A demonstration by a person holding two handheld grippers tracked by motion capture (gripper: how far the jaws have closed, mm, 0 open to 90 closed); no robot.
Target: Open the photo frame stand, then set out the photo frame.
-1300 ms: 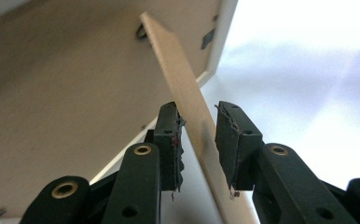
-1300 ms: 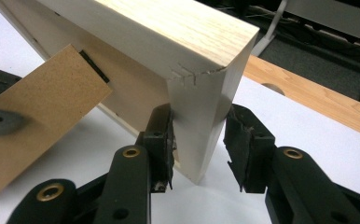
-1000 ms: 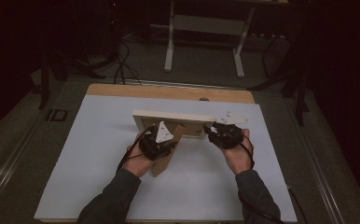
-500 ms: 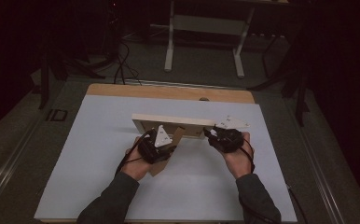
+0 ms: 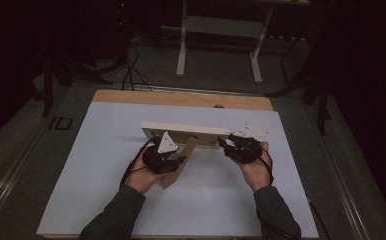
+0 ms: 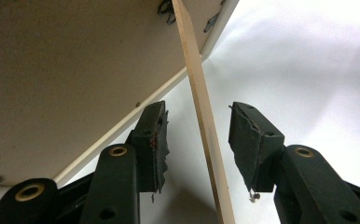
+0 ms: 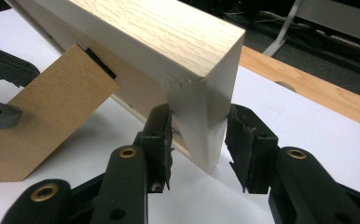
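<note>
A light wooden picture frame (image 5: pixel 186 129) stands on edge on the white tabletop (image 5: pixel 96 180), its brown hardboard stand leg (image 5: pixel 181 167) swung out toward me. My left gripper (image 5: pixel 173 161) is open. In the left gripper view the thin edge of the stand leg (image 6: pixel 201 107) runs between the pads of my left gripper (image 6: pixel 197 140), with a gap on each side, and the frame's back (image 6: pixel 66 70) is at the left. My right gripper (image 5: pixel 228 142) grips the frame's right end. In the right gripper view the pads of my right gripper (image 7: pixel 199 140) press both faces of the frame (image 7: pixel 169 42) at its corner, and the stand leg (image 7: pixel 43 116) is at the left.
A bare wood strip (image 5: pixel 181 98) runs along the table's far edge. Beyond it on the dark floor are the white legs of another table (image 5: pixel 221 45) and loose cables (image 5: pixel 131 65). The tabletop drops off close to my right hand's side.
My left gripper has slid a little toward me along the stand leg. The frame and my right gripper have barely moved.
</note>
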